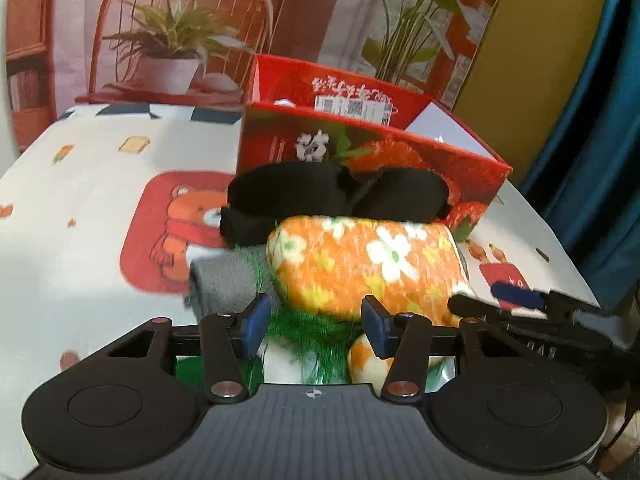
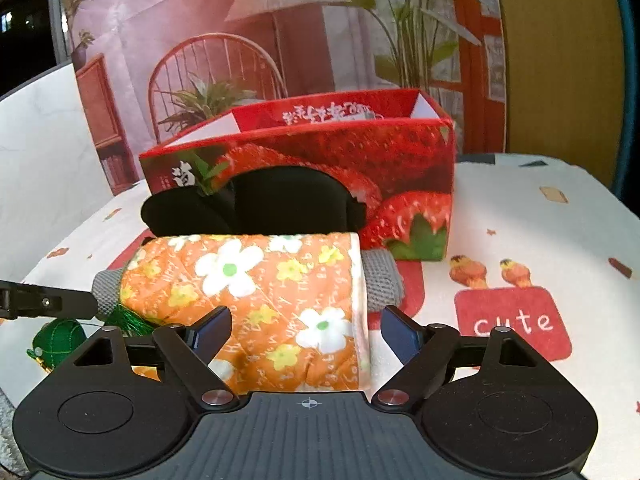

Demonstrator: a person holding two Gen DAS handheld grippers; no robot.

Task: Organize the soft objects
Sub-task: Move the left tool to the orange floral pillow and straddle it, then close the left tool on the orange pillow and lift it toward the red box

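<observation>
Left gripper [image 1: 316, 322]: jaws apart, green tassel [image 1: 316, 336] between, grip unclear.
Right gripper [image 2: 306, 334]: jaws released, straddling the roll's end.
Roll [image 2: 248, 300]: one, orange floral, on the surface [image 2: 540, 232].
Black cloth [image 2: 256, 204]: one, behind roll.
Grey cloth [image 2: 382, 284]: one, under roll.
Box [image 2: 360, 168]: one, red, rearmost.

Bare tablecloth [image 2: 520, 216] right of strawberry box [image 2: 360, 160]; soft pile [image 2: 256, 280] blocking its front.

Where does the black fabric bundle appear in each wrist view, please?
Left wrist: black fabric bundle at centre, behind the orange floral roll.
Right wrist: black fabric bundle left of centre, above the roll.
Shared landmark: the red strawberry box directly behind it.
</observation>
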